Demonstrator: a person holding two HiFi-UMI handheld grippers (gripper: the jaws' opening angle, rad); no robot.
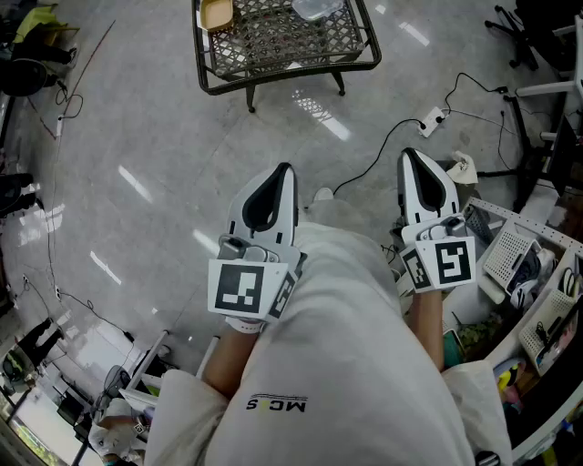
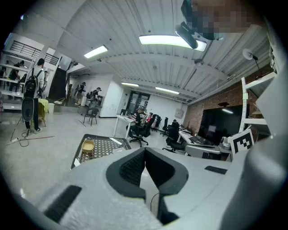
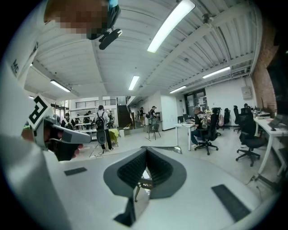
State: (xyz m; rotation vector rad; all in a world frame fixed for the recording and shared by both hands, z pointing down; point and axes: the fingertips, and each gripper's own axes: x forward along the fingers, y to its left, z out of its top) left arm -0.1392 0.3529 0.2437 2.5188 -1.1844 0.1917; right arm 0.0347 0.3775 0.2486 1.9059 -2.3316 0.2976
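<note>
The shirt (image 1: 364, 382) bears print like "MC S". The white, black-padded left gripper (image 1: 286, 169) and right gripper (image 1: 407, 155) are both closed and empty above the grey floor (image 1: 164, 136).

left gripper (image 1: 284, 169): white shell, black ribbed pads, cube of black-and-white square markers at the lower middle
right gripper (image 1: 407, 155): white shell, black ribbed pads, grey handle, same black-and-white marker cube
floor (image 1: 137, 136): pale grey, glossy, streaked with white light reflections
table (image 1: 208, 80): black frame, black diamond-lattice top, upper middle of the frame
tray (image 1: 217, 14): pale yellow, on the lattice
cable (image 1: 378, 150): black, thin
power strip (image 1: 431, 118): white, upper right
shirt (image 1: 355, 364): white, small dark print
baskets (image 1: 510, 255): white mesh, right edge
</note>
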